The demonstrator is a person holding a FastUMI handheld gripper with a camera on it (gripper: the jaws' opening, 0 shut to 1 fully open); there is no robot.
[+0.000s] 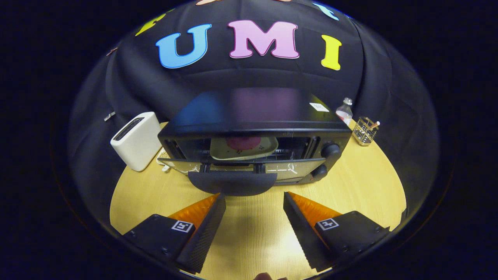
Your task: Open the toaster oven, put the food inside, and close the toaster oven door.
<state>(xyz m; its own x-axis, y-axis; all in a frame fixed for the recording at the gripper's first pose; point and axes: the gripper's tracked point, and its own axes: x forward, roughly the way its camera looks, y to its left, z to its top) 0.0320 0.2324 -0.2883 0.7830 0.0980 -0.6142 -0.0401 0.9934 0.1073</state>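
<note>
Gripper view: gripper [253,202] fingers apart, empty, just short of the open toaster oven door's handle [232,182]; risk, slamming jolts the plated food [244,147] inside.

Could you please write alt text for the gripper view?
The hand-held gripper hangs open and empty just short of the toaster oven's lowered door; a plate of food sits inside. A white toaster stands beside it.

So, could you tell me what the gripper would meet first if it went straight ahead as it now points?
Probably the door handle of the open toaster oven, just ahead of the gripper, whose open jaws hold nothing; depth is uncertain.
</note>
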